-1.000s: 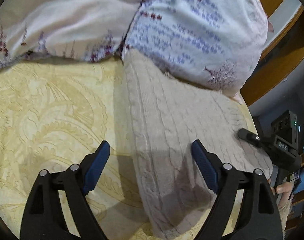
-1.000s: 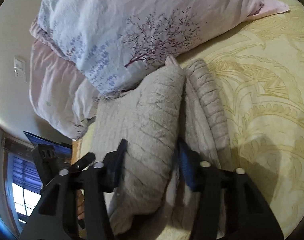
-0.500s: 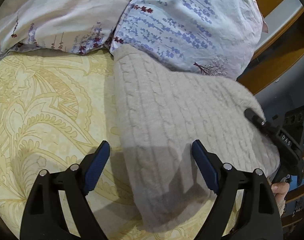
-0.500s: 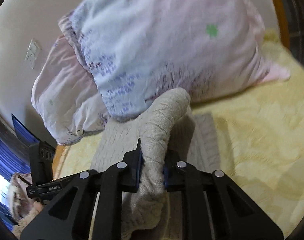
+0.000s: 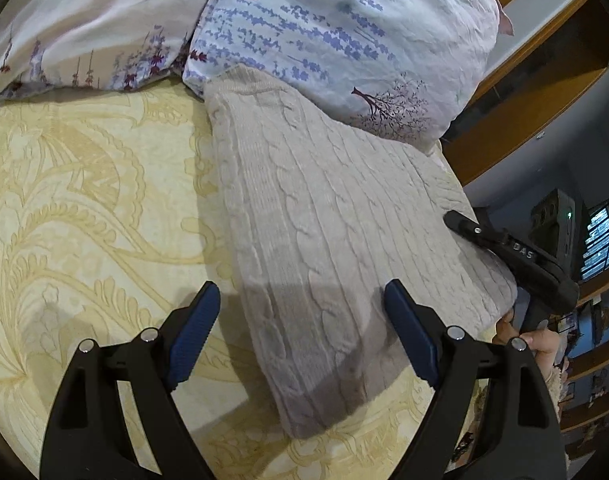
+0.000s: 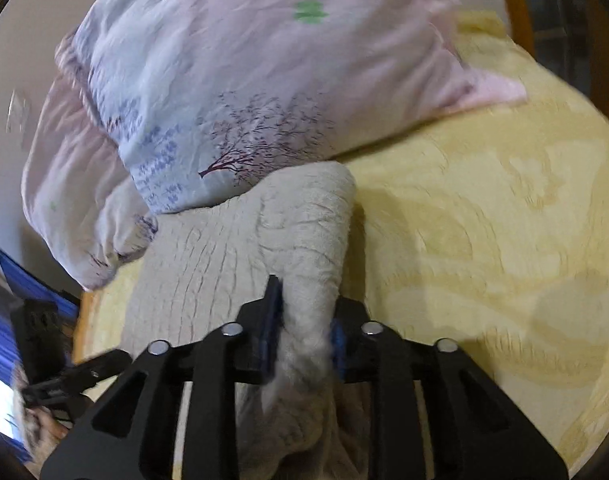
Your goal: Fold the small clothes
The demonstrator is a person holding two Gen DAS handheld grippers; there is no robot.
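Note:
A beige cable-knit sweater (image 5: 324,232) lies folded on the yellow patterned bedspread (image 5: 84,200), its far end against the pillows. My left gripper (image 5: 300,320) is open and empty, hovering over the sweater's near left edge. My right gripper (image 6: 302,328) is shut on a bunched fold of the sweater (image 6: 312,240) and lifts that edge off the bed. The right gripper also shows in the left wrist view (image 5: 512,256) at the sweater's right side.
Two floral pillows (image 5: 344,40) lie along the head of the bed, just behind the sweater. A wooden bed frame (image 5: 544,80) runs at the right. The bedspread (image 6: 484,240) stretches to the right of the sweater in the right wrist view.
My right gripper closed on the sweater's edge and lifted it, then shifted with the fold held. My left gripper stayed open and drew slightly back over the sweater.

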